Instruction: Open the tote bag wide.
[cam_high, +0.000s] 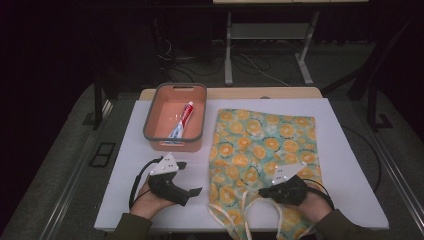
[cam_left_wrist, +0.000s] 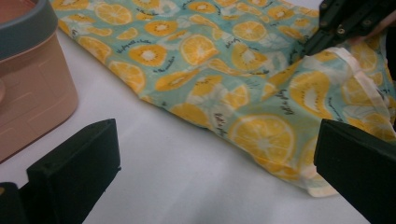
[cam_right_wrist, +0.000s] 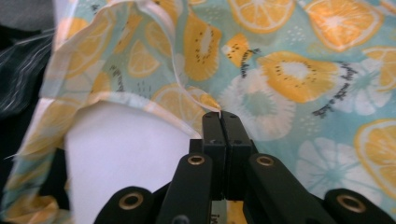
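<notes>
Fingers (cam_right_wrist: 212, 128) of the right gripper (cam_right_wrist: 220, 122) pinch the fruit cloth's (cam_high: 260, 142) edge, low right in the frame; left gripper (cam_left_wrist: 205, 163) fingers spread apart.

Olive-green sleeves (cam_high: 131, 225); each black hand-held gripper (cam_high: 187, 179) carries a grey 3-cornered plate (cam_high: 166, 164).

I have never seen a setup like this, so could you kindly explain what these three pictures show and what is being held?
A person sits at a white table with a hand-held two-jaw gripper in each hand. One picture looks down from above; the other two come from cameras riding on the grippers. On the table lie a fruit-print cloth bag and an orange basket holding a toothpaste tube. The right gripper is shut on the bag's edge near its opening. The left gripper is open, holding nothing, near the bag.
</notes>
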